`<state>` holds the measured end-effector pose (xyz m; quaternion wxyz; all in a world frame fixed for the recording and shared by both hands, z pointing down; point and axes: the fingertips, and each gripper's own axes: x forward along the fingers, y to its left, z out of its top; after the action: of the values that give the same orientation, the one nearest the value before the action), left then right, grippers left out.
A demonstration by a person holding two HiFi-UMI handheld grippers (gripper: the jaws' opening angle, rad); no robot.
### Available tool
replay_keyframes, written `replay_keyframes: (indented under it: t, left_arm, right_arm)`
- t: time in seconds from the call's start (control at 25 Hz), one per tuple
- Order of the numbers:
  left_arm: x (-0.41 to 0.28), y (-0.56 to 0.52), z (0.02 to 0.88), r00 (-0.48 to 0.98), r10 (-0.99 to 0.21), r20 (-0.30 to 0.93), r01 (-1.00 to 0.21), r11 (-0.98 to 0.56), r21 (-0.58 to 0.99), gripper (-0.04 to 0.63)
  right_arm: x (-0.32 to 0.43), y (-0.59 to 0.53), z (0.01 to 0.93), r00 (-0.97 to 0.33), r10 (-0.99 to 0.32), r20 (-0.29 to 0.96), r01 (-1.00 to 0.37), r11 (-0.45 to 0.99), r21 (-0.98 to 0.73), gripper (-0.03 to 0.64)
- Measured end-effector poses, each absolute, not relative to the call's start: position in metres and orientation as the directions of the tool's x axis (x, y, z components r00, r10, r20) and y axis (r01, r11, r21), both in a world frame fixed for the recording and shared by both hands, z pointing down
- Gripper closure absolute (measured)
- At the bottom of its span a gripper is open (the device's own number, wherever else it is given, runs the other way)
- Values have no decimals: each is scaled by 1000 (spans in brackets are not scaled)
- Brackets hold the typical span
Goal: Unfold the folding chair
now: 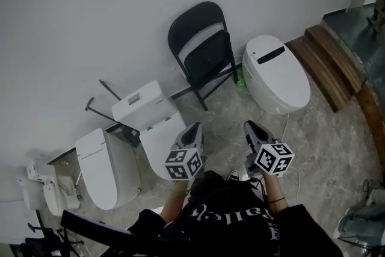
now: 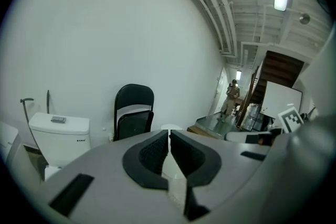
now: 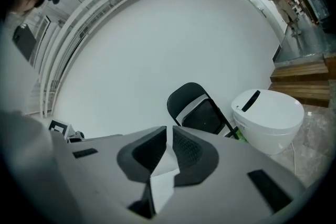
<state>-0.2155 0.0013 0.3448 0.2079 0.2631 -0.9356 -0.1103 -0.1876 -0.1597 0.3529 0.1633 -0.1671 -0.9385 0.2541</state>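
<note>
A black folding chair point(image 1: 203, 48) leans folded against the white wall, between two white toilets. It also shows in the left gripper view as the chair point(image 2: 133, 110) and in the right gripper view as the chair point(image 3: 197, 110). My left gripper point(image 1: 194, 131) and right gripper point(image 1: 251, 129) are held side by side in front of the person's body, well short of the chair, both pointing toward it. Both are shut with nothing between the jaws. The left gripper point(image 2: 168, 136) and right gripper point(image 3: 169, 134) show their pads meeting.
A white toilet point(image 1: 275, 72) stands right of the chair, a tank toilet point(image 1: 150, 117) left of it, and more toilets point(image 1: 105, 168) further left. Wooden steps point(image 1: 328, 60) rise at the right. A person point(image 2: 231, 97) stands far down the corridor. The floor is mottled grey.
</note>
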Motion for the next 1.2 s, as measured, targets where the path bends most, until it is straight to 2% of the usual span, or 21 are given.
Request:
replay_keyframes:
  t: [0.32, 0.52, 0.96, 1.2]
  left_arm:
    - [-277, -12, 352, -774, -511, 373, -412, 854, 317, 591]
    - [-336, -20, 367, -753, -539, 378, -438, 838, 325, 591]
    - [-526, -2, 365, -710, -602, 365, -498, 796, 344, 591]
    - [-602, 11, 367, -678, -636, 368, -521, 770, 370, 591]
  right_arm:
    - [-251, -171, 363, -863, 449, 229, 249, 776, -580, 571]
    - [-303, -171, 375, -866, 437, 245, 232, 784, -576, 571]
    - [-498, -135, 374, -867, 427, 259, 227, 799, -557, 571]
    - [-581, -124, 375, -877, 392, 278, 187, 812, -553, 571]
